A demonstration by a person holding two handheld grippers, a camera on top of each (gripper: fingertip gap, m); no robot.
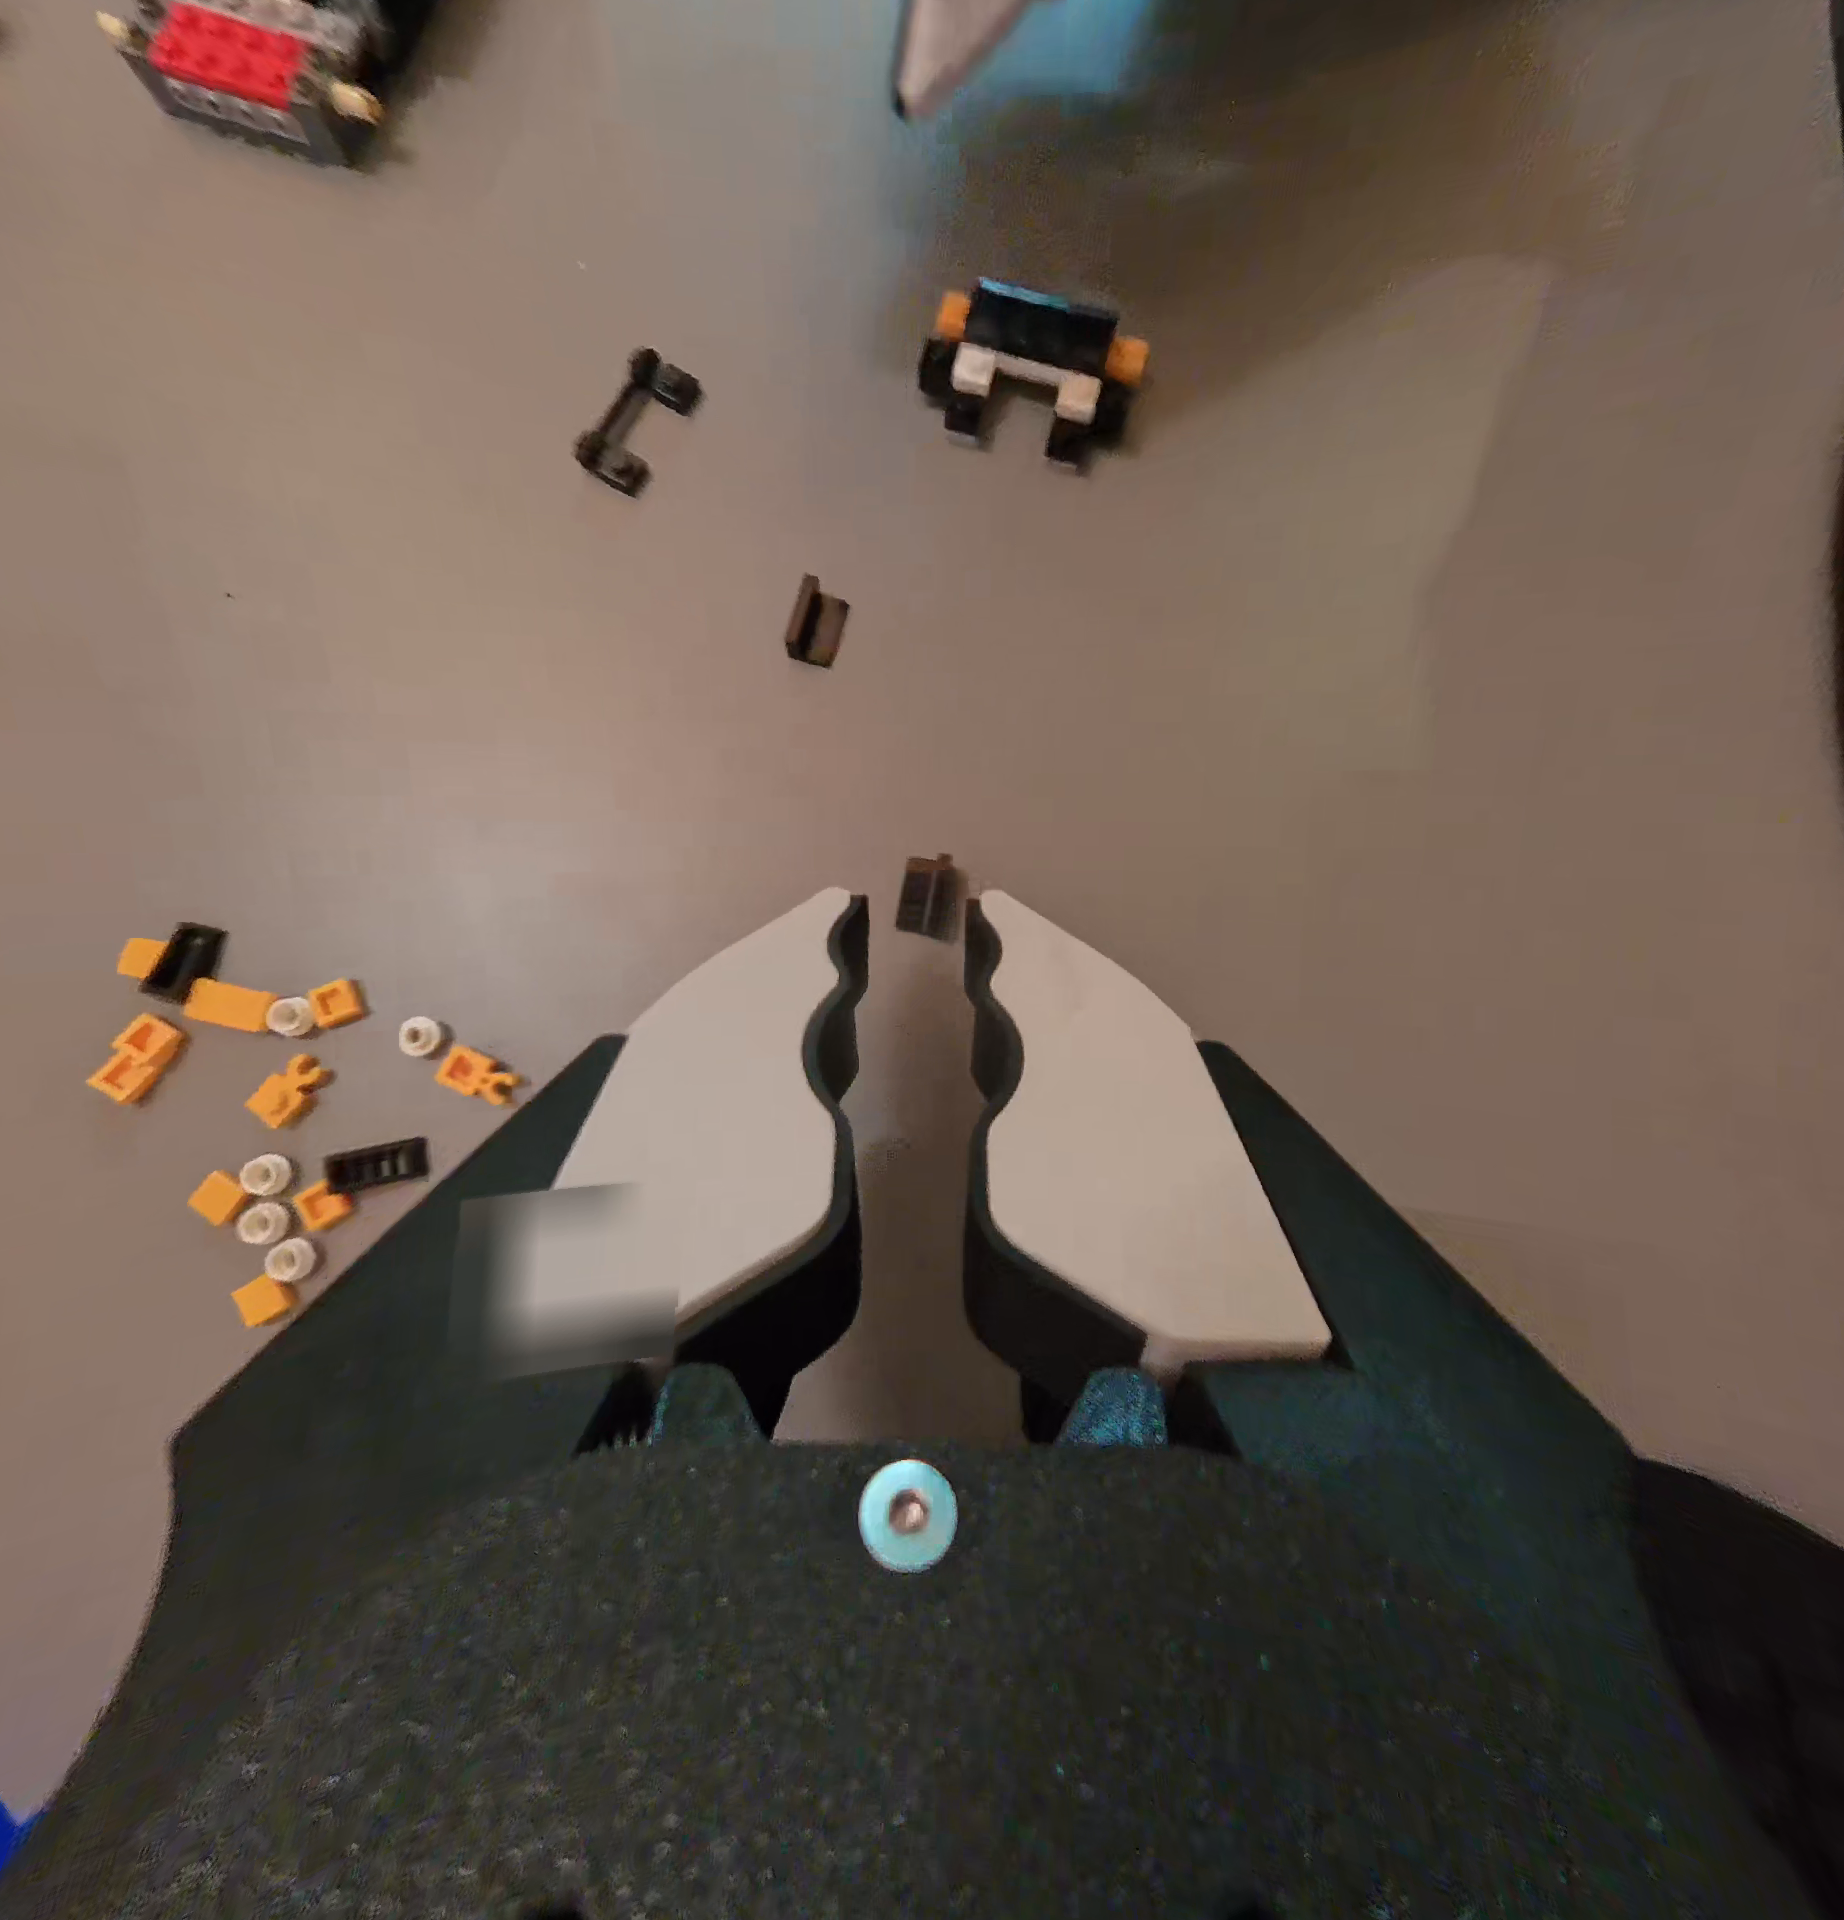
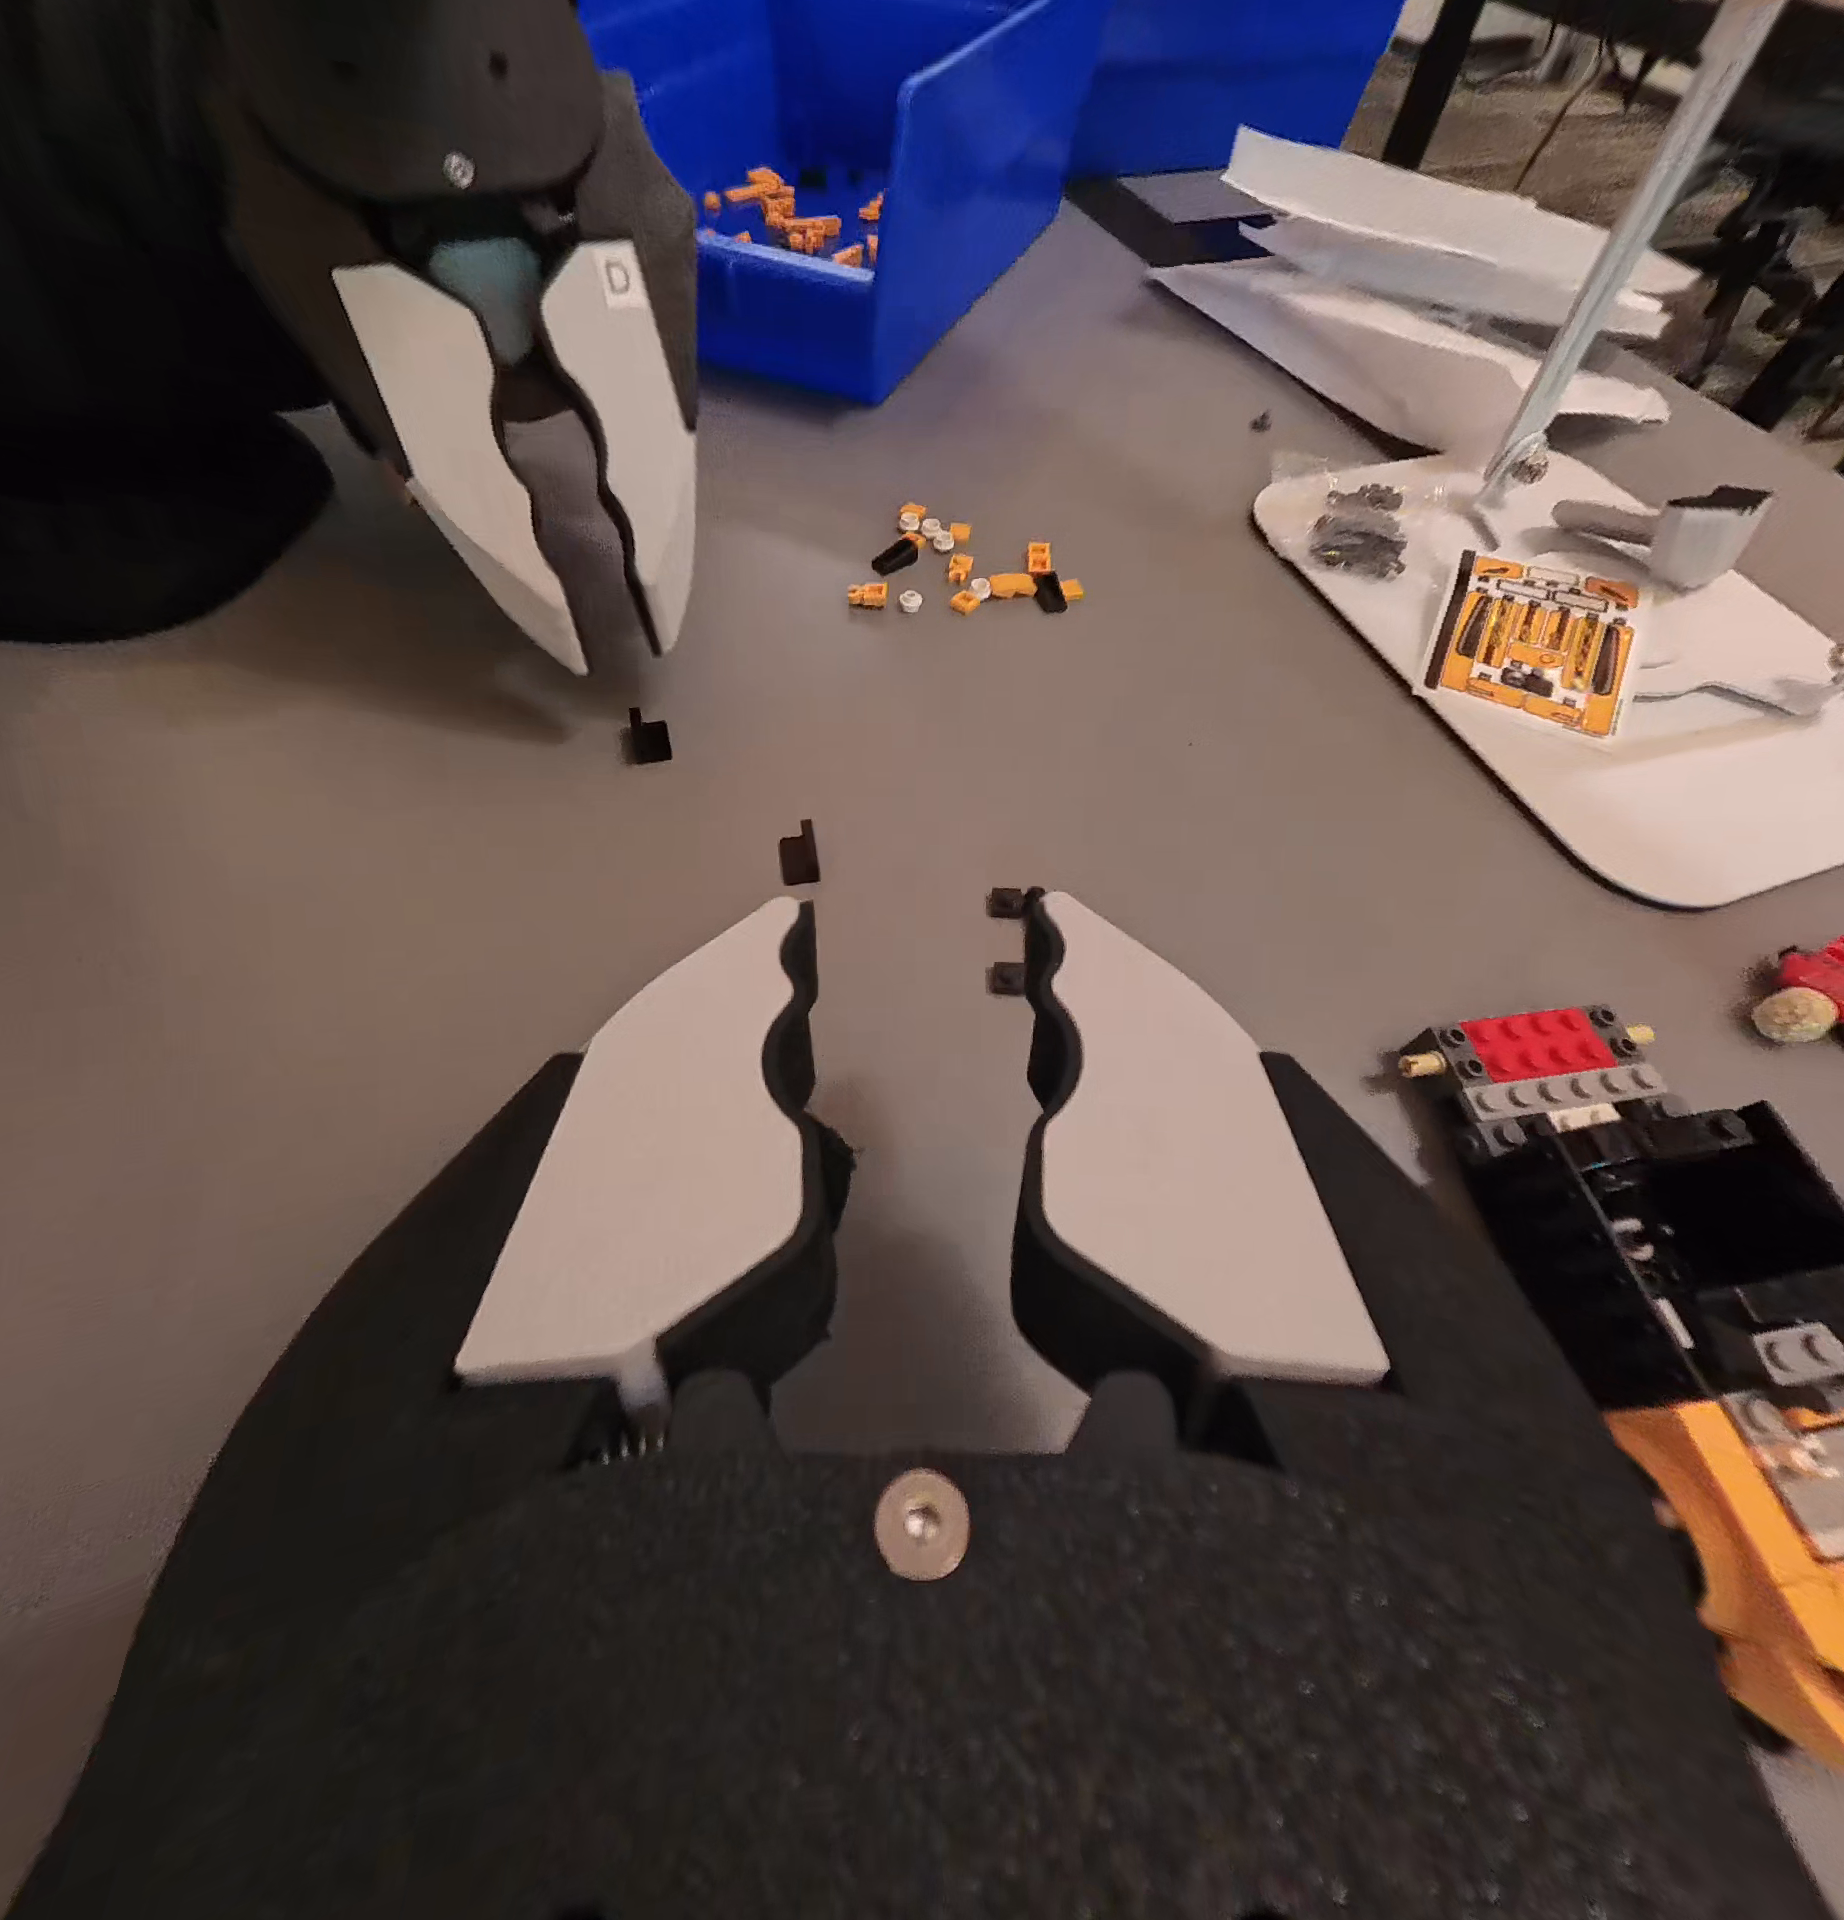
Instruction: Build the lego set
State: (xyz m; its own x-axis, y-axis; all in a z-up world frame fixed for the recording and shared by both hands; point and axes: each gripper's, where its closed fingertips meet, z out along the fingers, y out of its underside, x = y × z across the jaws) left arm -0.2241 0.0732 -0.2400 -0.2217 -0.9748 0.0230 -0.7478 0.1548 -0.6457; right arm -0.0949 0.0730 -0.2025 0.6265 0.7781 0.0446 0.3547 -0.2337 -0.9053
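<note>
My left gripper [image 1: 918, 914] is narrowly open, and a small black piece [image 1: 926, 896] lies on the grey table just off its fingertips. In the right wrist view the left gripper [image 2: 627, 649] hovers a little above that piece [image 2: 648, 740]. My right gripper [image 2: 923, 909] is open and empty, low over the table. A black bracket [image 2: 798, 854] lies just ahead of its left fingertip. A black bar with two clips [image 2: 1009, 940] lies against its right fingertip. A small black, white and orange sub-assembly [image 1: 1032, 374] stands farther ahead in the left wrist view.
The part-built black and orange car [image 2: 1645, 1195], red plate on top, lies at the right. A pile of orange, white and black bits [image 2: 959, 566] lies mid-table. Behind are a blue bin [image 2: 980, 260], torn paper bags [image 2: 1417, 291], and a white board [image 2: 1728, 810] with a sticker sheet [image 2: 1531, 644]. Across from one pair of fingers to the other is roughly 15 centimetres. The black bracket [image 2: 798, 854] is about 7 centimetres from my left fingertips. My left wrist view [image 1: 820, 627] looks at it from another angle.
</note>
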